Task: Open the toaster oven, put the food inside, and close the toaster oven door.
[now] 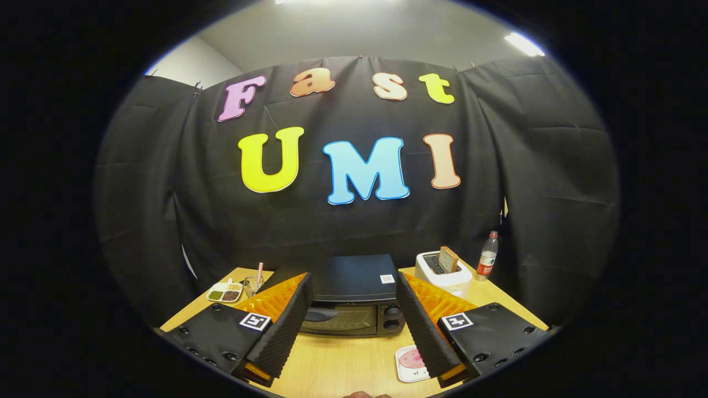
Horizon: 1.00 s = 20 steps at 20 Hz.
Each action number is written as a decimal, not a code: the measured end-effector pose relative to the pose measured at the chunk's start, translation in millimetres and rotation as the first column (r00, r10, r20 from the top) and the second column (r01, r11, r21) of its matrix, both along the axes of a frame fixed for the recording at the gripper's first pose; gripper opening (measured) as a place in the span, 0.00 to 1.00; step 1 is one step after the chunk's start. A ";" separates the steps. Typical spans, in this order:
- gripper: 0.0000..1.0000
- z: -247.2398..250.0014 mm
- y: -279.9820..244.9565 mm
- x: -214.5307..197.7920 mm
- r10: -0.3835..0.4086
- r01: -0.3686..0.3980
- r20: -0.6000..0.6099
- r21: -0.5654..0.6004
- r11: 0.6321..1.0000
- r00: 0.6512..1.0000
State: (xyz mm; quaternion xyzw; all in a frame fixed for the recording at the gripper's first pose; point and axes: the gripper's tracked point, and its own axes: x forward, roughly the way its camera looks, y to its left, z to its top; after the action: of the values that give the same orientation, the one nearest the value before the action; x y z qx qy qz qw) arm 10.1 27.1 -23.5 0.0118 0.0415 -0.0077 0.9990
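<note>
Claw agape before shut toaster oven.

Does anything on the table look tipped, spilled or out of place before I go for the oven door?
Nothing stands out. The toaster oven sits square with its door shut, the food plate lies flat by the open hand-held gripper, and the toaster and bottle stand upright.
</note>
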 end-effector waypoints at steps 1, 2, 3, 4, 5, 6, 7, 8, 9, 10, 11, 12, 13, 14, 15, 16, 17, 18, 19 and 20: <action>0.96 -2.2 3.5 3.2 0.002 -0.002 -0.009 0.005 1.000 1.000; 0.96 -5.1 6.8 5.9 0.002 -0.002 -0.020 0.007 1.000 1.000; 0.96 -9.1 9.9 10.7 0.001 -0.001 -0.026 0.009 1.000 1.000; 0.96 -11.9 14.0 15.9 0.003 -0.003 -0.034 0.011 1.000 0.999; 0.96 -18.7 18.3 21.4 0.005 -0.005 -0.050 0.010 1.000 0.999; 0.97 -24.3 21.8 27.2 0.006 -0.005 -0.068 0.008 1.000 0.998; 0.97 -29.0 25.5 31.8 0.009 -0.008 -0.084 0.007 1.000 0.996; 0.97 -31.3 29.8 37.9 0.014 -0.013 -0.095 0.007 1.000 0.995; 0.97 -35.4 32.7 44.5 0.014 -0.013 -0.104 0.005 1.000 0.994; 0.97 -38.1 33.8 50.1 0.008 -0.008 -0.113 0.003 1.000 0.994; 0.97 -42.7 35.7 54.9 0.005 -0.005 -0.120 0.003 1.000 0.993; 0.97 -46.3 38.4 62.3 0.001 -0.001 -0.128 0.006 1.000 0.992; 0.97 -52.9 40.7 70.4 -0.001 0.003 -0.142 0.008 1.000 0.990; 0.97 -60.3 43.2 77.3 -0.003 0.005 -0.162 0.011 1.000 0.987; 0.97 -69.7 46.9 82.8 -0.001 0.004 -0.183 0.016 1.000 0.983; 0.97 -77.8 51.6 89.0 0.005 0.000 -0.206 0.023 1.000 0.978; 0.97 -86.3 57.0 93.6 0.011 -0.006 -0.228 0.024 1.000 0.974; 0.97 -93.7 59.1 98.8 0.011 -0.008 -0.246 0.015 1.000 0.969; 0.98 -99.9 61.3 104.0 0.005 -0.004 -0.262 0.004 1.000 0.965; 0.98 -105.0 64.0 107.6 0.004 -0.005 -0.273 -0.003 1.000 0.962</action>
State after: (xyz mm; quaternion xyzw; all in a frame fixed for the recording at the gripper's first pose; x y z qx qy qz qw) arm 117.7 91.1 -128.5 0.0087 0.1786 -0.0069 0.9839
